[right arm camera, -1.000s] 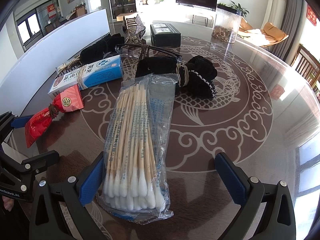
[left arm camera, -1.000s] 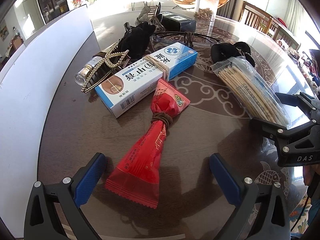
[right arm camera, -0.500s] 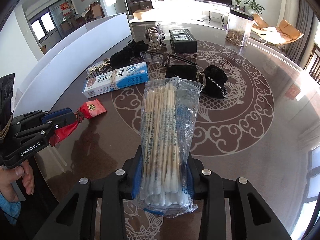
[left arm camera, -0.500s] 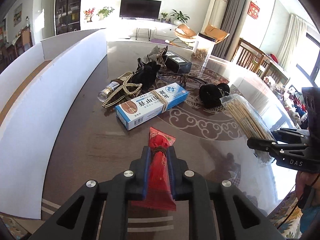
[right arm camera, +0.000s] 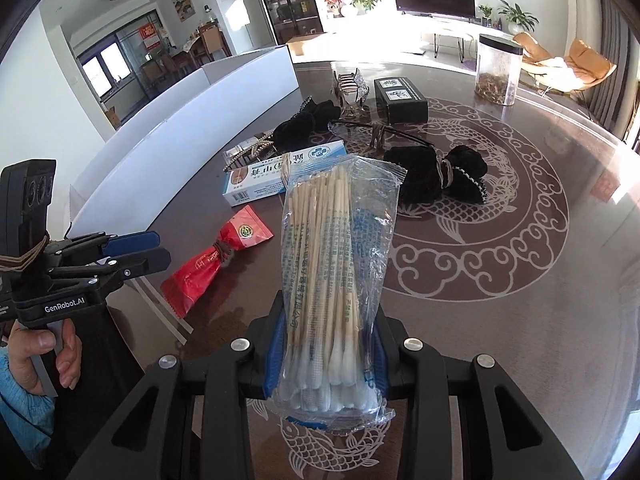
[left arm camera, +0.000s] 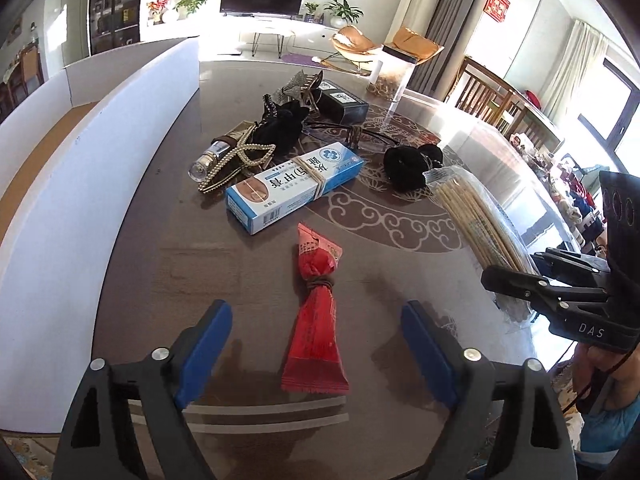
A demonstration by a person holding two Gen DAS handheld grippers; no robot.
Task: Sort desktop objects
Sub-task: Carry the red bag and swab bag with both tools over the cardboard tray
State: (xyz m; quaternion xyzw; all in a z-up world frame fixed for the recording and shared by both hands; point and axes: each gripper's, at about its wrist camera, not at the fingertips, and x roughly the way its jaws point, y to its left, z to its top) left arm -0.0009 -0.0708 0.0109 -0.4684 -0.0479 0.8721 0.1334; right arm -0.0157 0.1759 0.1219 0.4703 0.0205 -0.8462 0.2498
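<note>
Left wrist view: left gripper point(left arm camera: 316, 344) jaws wide and opening, nothing gripped. Red sachet point(left arm camera: 316, 312) seen lying on table point(left arm camera: 400, 264) between pads, untouched, long axis running straight away from fingers, so left hand closest.

Right wrist view: right gripper point(right arm camera: 326, 364) clamped on cotton swab pack point(right arm camera: 334, 280), held clear of table, sticks pointing away along fingers.

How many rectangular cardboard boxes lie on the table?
2. The blue and white medicine box lies near the middle, just beyond the red packet. The black box sits farther back, beside the hair claw. The clutter may hide others.
</note>
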